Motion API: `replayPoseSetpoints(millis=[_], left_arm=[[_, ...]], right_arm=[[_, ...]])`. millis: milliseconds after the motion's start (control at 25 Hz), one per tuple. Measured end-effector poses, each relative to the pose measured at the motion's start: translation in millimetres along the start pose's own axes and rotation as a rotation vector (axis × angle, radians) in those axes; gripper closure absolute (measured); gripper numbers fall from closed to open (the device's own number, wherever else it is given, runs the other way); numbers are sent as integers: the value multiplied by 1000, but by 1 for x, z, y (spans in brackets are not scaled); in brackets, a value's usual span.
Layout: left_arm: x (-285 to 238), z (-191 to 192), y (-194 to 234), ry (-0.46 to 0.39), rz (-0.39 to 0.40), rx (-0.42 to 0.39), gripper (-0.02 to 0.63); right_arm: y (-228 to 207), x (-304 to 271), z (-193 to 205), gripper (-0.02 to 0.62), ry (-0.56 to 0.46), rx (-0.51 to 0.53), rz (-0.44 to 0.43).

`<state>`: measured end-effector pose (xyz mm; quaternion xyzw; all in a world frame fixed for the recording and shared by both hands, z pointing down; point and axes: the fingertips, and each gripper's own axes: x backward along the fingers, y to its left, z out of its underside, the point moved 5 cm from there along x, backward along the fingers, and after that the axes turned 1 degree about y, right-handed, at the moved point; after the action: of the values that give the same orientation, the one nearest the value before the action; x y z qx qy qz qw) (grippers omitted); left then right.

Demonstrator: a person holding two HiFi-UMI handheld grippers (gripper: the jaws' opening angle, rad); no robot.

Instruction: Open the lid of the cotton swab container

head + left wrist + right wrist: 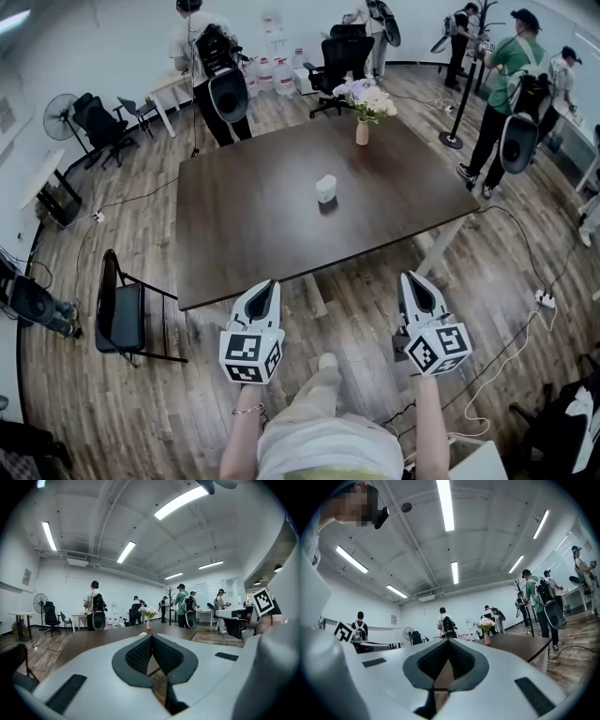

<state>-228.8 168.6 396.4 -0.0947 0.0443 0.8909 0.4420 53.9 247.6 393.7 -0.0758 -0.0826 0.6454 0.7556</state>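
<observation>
A small white cotton swab container (325, 188) stands near the middle of the dark brown table (253, 234), its lid on. My left gripper (272, 284) hangs in front of the table's near edge, shut and empty. My right gripper (410, 277) is level with it to the right, also shut with nothing held. Both are well short of the container. In the left gripper view the jaws (151, 637) meet at their tips over the tabletop; the container barely shows (142, 633). The right gripper view shows its tips (447, 641) closed too.
A vase of flowers (364, 108) stands at the table's far side. A black chair (120, 314) sits by the left near corner. Several people with gear stand around the room, and cables and a power strip (545, 300) lie on the wooden floor at right.
</observation>
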Motion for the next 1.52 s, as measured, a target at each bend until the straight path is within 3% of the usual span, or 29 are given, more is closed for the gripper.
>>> replayPoseSetpoints(millis=[480, 840, 1240, 1520], left_arm=[[-107, -11, 30, 35, 28, 36, 583], [-155, -19, 53, 23, 42, 29, 583], [-184, -13, 67, 64, 6, 45, 583], [-225, -13, 80, 82, -48, 74, 583]], right_arm=[[-46, -104, -2, 574, 49, -9, -8], [-63, -151, -1, 574, 60, -11, -6], [-88, -186, 10, 574, 92, -58, -19], [-115, -242, 16, 574, 128, -76, -76]])
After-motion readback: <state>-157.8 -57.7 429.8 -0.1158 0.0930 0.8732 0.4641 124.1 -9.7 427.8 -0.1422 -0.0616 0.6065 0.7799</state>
